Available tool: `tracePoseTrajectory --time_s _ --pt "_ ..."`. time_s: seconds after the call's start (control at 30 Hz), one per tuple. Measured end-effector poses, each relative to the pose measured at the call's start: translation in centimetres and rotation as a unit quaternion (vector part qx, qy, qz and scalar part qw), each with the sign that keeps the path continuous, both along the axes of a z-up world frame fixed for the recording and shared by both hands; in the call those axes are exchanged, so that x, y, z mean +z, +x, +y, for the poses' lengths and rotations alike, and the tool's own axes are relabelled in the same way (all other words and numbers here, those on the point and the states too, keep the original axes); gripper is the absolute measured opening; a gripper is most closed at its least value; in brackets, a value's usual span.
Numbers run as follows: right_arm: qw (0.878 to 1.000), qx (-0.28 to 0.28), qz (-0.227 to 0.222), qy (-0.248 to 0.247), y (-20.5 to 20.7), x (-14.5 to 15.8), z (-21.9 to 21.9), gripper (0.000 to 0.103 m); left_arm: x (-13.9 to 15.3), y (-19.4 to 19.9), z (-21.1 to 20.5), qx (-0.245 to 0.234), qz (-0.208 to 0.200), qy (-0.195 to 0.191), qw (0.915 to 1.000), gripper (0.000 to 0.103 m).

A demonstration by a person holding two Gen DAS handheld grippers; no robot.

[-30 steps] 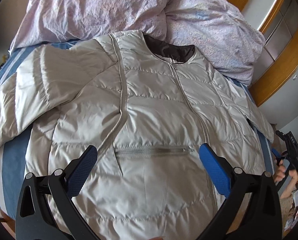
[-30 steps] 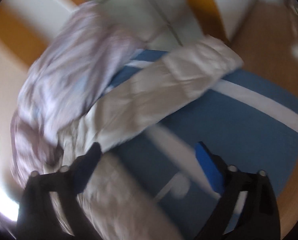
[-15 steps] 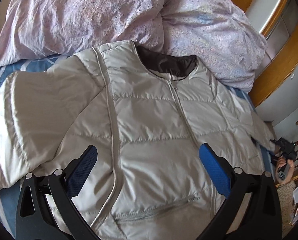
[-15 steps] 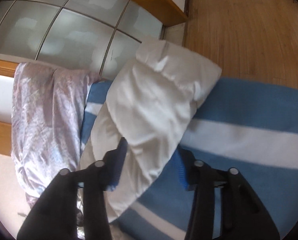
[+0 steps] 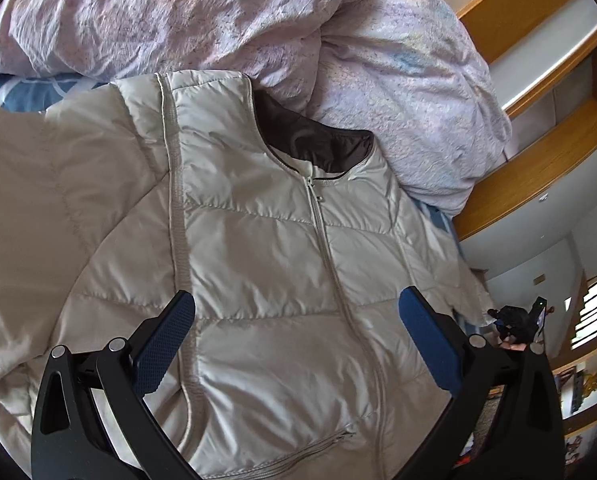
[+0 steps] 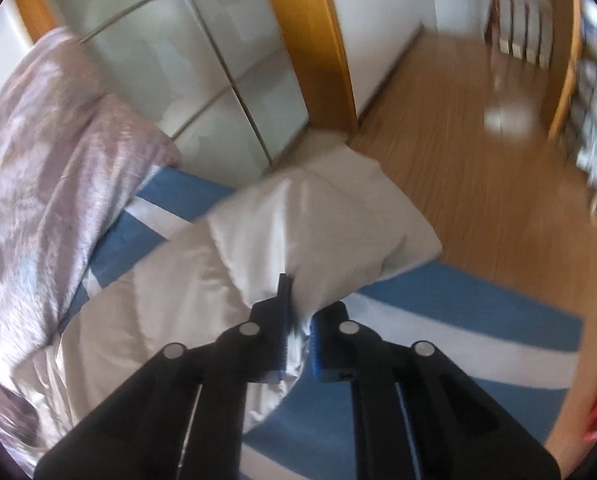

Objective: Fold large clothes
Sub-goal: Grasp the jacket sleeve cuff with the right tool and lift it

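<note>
One jacket (image 5: 258, 264) (collar toward duvet (image 5: 226, 20))

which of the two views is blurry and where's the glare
Left wrist view: sharp, soft daylight on the jacket, fisheye bending at the edges. Right wrist view: motion blur, worst on the floor, which carries a white glare patch; the right claw and pinched sleeve stay clearer.

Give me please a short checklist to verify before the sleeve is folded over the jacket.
1. Right claw shut on the sleeve: ok.
2. Left claw open, holding nothing: ok.
3. Jacket zipped and lying flat on the bed: ok.
4. Jacket front free of other things: ok.
5. Duvet touches the collar: not ok.
6. Grip firm enough for lifting: cannot tell.
</note>
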State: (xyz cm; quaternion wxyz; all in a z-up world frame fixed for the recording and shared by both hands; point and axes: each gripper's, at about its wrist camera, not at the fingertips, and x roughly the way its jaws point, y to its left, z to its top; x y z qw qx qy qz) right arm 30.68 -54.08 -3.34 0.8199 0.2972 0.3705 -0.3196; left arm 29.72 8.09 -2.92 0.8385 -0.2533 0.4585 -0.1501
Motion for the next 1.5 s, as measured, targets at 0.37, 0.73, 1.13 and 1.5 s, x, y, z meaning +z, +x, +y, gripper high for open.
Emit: tracePoseTrajectory --time_s 0.37,0.73,1.13,1.5 --pt "0.937 0.315 -0.140 -0.055 2.5 9.3 19.3 0.007 1.4 1.2 -1.6 -0.036 -0.024 -0.104 0.9936 0.102" --pt "0.859 0.509 -0.034 0.041 3.1 1.6 32.3 0.006 -1.7 4.2 -4.7 -0.026 0.049 -0.179 0.9823 0.092" --pt "0.825 0.562 -0.020 -0.059 1.1 2.4 38.5 0.010 -2.1 5.8 -4.4 0.004 0.056 -0.150 0.9871 0.023" --pt "0.834 0.535 -0.073 -0.117 -0.1 6.5 36.5 0.057 -0.5 5.6 -1.2 0.041 0.007 -0.035 0.9985 0.013"
